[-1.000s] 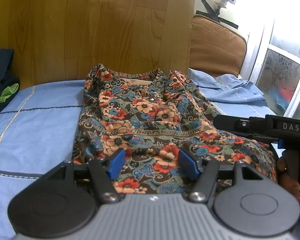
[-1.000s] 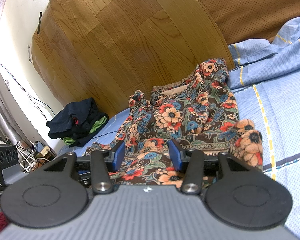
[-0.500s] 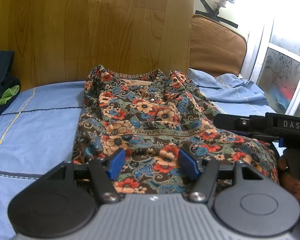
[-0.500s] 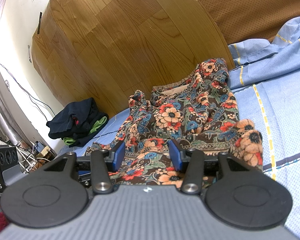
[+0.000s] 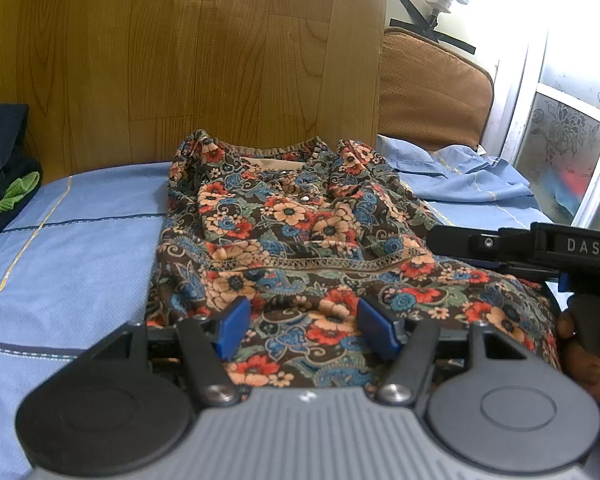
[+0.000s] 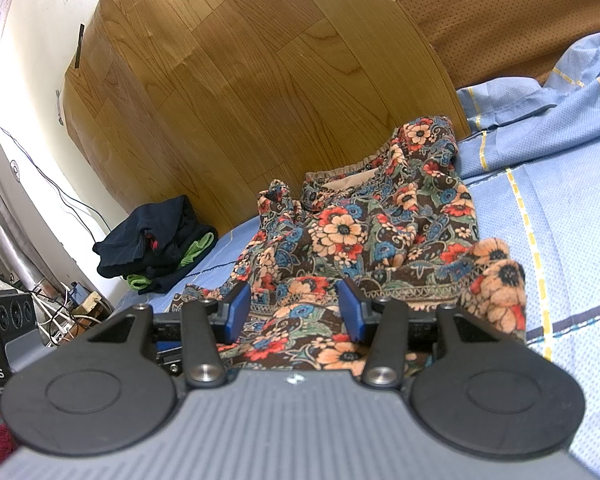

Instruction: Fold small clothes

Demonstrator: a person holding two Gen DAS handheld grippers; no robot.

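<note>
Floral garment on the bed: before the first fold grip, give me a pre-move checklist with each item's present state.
1. Floral garment lies spread on the blue sheet: ok, though rumpled near the collar.
2. Left gripper has its jaws apart over the near hem, no cloth pinched: ok.
3. Right gripper has its jaws apart over the hem: ok.
4. Hem lies flat enough to pinch a single layer: cannot tell; the edge is hidden beneath the grippers.
5. Fold path is free of other things: ok; the dark clothes pile sits apart, by the wooden headboard.
</note>
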